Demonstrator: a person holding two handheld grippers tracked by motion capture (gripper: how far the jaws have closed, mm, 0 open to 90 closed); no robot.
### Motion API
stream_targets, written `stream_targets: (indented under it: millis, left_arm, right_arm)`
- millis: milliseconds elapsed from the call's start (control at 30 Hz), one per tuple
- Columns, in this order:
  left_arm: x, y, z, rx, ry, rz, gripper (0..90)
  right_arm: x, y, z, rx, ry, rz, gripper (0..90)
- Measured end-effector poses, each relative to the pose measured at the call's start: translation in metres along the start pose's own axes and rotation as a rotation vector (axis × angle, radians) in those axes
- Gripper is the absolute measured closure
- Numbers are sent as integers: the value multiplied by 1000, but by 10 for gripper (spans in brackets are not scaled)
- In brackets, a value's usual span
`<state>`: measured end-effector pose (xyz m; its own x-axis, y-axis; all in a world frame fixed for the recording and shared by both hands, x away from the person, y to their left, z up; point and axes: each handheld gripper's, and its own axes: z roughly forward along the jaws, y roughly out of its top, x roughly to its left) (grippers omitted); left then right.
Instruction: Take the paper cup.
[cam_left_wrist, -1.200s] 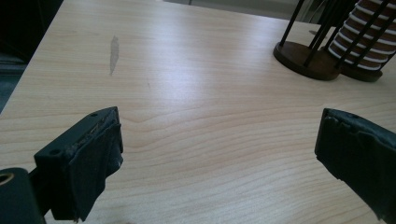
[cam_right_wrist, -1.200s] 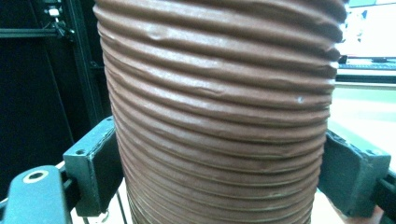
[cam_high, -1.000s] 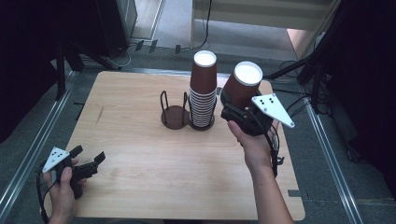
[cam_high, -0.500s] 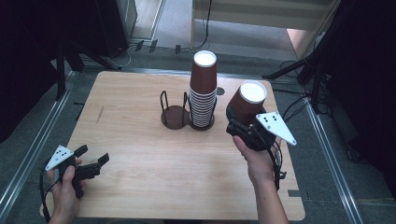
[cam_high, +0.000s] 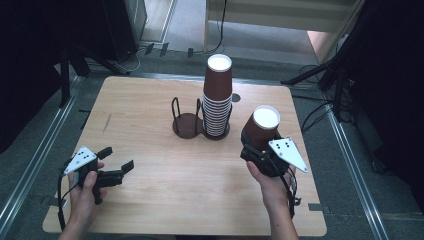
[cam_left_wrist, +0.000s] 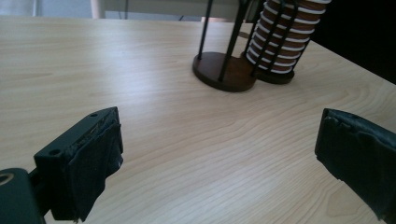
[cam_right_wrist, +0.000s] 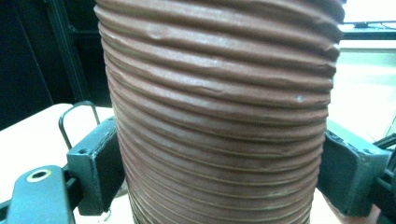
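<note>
Our wooden desk (cam_high: 150, 125) sits in a dark room over a grey floor. On its near right, our right hand-held gripper (cam_high: 260, 152) has just been closing and now pinches the ribbed wall of a brown cup (cam_high: 261, 129), upside down with its axis upright, base on top. The wire cup holder (cam_high: 200, 120) is our landmark: the cup hangs right of it and nearer us, the cup stack (cam_high: 217, 97) fills its right ring, the left ring is bare. Our left hand-held gripper (cam_high: 116, 165) gapes empty, well left of the holder.
</note>
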<state>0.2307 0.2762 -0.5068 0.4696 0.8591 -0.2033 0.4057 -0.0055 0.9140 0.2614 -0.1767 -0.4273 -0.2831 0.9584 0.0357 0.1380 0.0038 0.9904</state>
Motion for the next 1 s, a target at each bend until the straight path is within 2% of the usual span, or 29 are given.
stream_targets:
  millis: [67,167,267,400,567,633,667,767,800,867,1000]
  left_arm:
    - [-5,5,4,-1,-14,15,17]
    - [-9,11,11,-7,-41,13,17]
    - [-13,14,16,-9,-49,14,17]
    - [-25,25,30,-3,-69,50,17]
    - [-36,33,42,-4,-91,70,17]
    - [-37,35,44,-3,-94,73,17]
    - [-40,38,47,1,-109,79,17]
    - [-43,42,50,-2,-119,86,17]
    - [-47,44,52,-5,-123,101,17]
    - [-50,44,55,-5,-134,100,17]
    - [-58,39,62,28,-169,130,17]
  right_arm:
    - [1,-6,0,5,-4,-11,140]
    - [3,-14,-1,10,-10,-31,140]
    - [2,-18,-1,15,-14,-37,141]
    - [2,-27,-1,22,-17,-40,143]
    - [6,-36,2,34,-11,-57,143]
    - [9,-39,3,39,-10,-68,144]
    - [10,-41,4,43,-6,-74,144]
    - [16,-44,6,49,-4,-118,144]
    - [17,-45,6,52,1,-122,144]
    - [20,-48,6,54,7,-131,144]
    - [24,-53,8,67,10,-152,144]
